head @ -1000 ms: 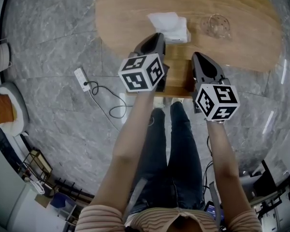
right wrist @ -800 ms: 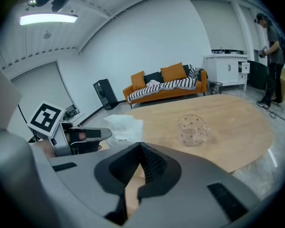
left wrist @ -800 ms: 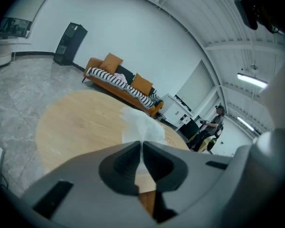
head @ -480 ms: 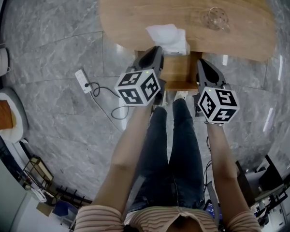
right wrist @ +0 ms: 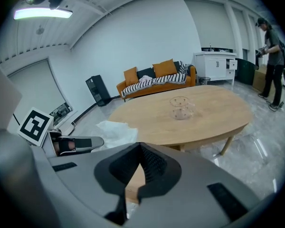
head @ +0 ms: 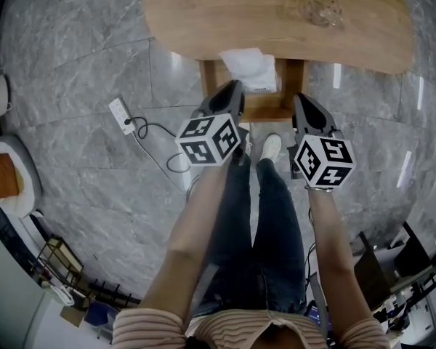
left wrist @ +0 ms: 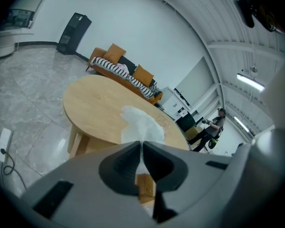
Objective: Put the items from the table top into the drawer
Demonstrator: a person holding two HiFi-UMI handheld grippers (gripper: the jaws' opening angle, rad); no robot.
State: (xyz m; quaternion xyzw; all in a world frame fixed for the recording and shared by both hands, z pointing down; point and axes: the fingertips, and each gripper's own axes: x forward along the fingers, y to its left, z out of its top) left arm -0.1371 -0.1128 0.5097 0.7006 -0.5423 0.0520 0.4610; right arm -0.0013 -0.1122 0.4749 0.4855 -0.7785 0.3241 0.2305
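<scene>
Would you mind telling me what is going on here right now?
A person stands at a wooden table with a gripper in each hand. The left gripper pinches a crumpled white tissue by the open drawer. The right gripper is shut and empty. A glass cup sits on the table.

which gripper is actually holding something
The left gripper, pinching the white tissue between its jaws; the right gripper is shut on nothing.
</scene>
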